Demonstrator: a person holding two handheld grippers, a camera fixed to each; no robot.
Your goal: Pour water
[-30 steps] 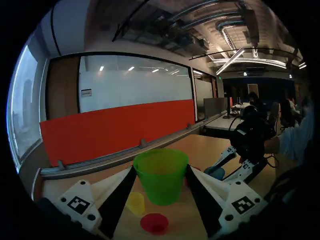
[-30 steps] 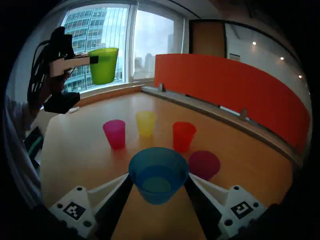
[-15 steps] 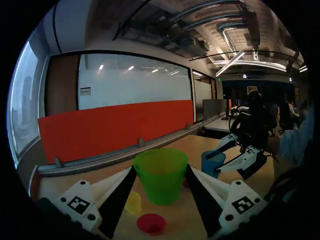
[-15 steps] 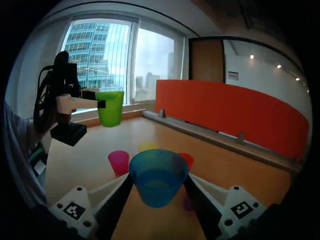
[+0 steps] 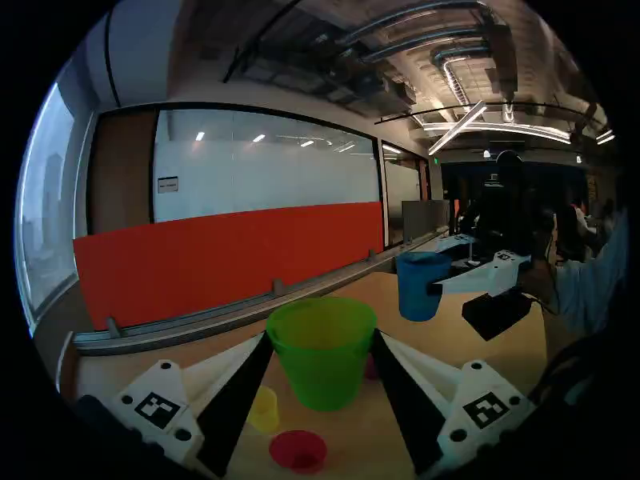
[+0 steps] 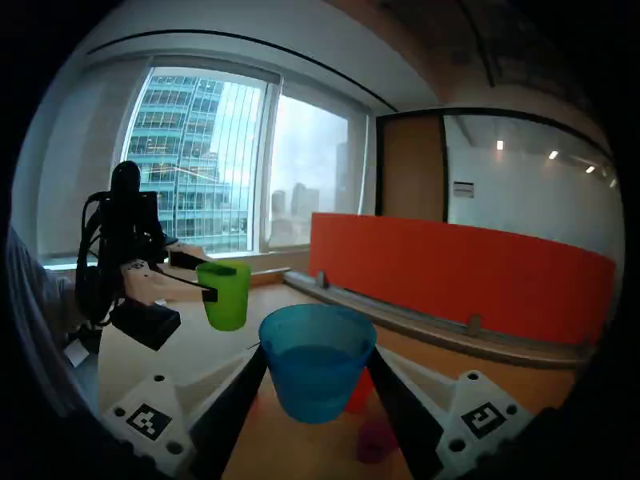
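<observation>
The desk has dropped toward the lower edge of both views, which fits both cups now being carried high above it. The right gripper has climbed over the last second, its jaws clamped on the sides of the blue cup. In the left gripper view that cup has risen from low at the right to just right of centre, its base about level with the green rim. The left gripper has barely moved; its jaws hold the green cup upright at bottom centre. In the right gripper view the green cup has slid down from the upper left to sit just left of the blue one, near it but not touching. The water lies level in the blue cup, so nothing has been tipped yet. By my reading the lift is done and the pour comes next, once the blue rim is over the green mouth. The yellow cup and red cup stand on the desk below.
</observation>
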